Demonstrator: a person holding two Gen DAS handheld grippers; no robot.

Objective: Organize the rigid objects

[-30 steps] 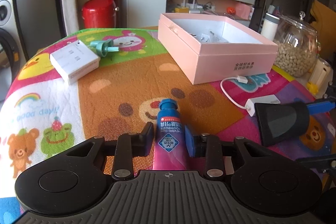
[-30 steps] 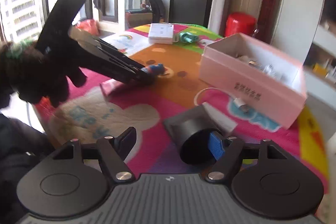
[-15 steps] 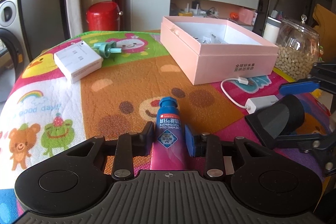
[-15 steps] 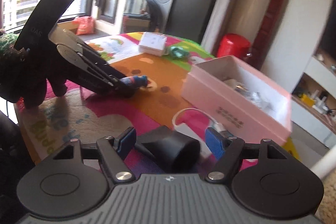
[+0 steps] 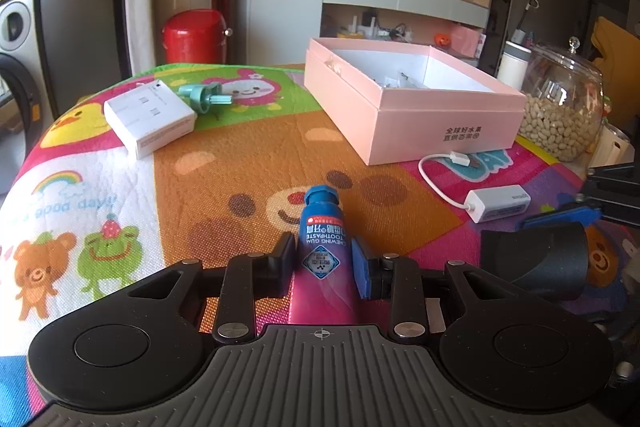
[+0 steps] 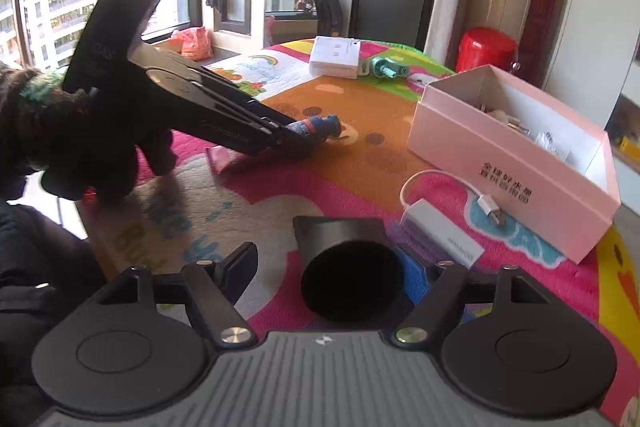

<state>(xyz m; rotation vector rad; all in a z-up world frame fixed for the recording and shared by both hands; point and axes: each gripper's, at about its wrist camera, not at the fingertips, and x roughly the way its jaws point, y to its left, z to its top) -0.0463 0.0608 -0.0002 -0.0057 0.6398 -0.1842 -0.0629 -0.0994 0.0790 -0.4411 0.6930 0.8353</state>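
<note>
Toothpaste tube (image 5: 322, 259): lying on cartoon mat (image 5: 248, 163), being clamped betw. left gripper (image 5: 322, 259) pads. Black nozzle (image 6: 352, 273): sitting betw. right gripper (image 6: 332, 273) fingers, spread wide, blue pad touching one side only. Pink box (image 5: 416, 107) standing open nearby; white adapter w/ cable (image 5: 498, 203) lying beside.

- One toothpaste tube (image 5: 322, 259)
- One pink box (image 5: 412, 107)
- One white box (image 5: 150, 121)
- One black nozzle (image 6: 350, 267)
- One white adapter (image 5: 500, 203)
- One teal plug (image 5: 202, 98)
- One glass jar (image 5: 562, 107)
- One red canister (image 5: 195, 37)
</note>
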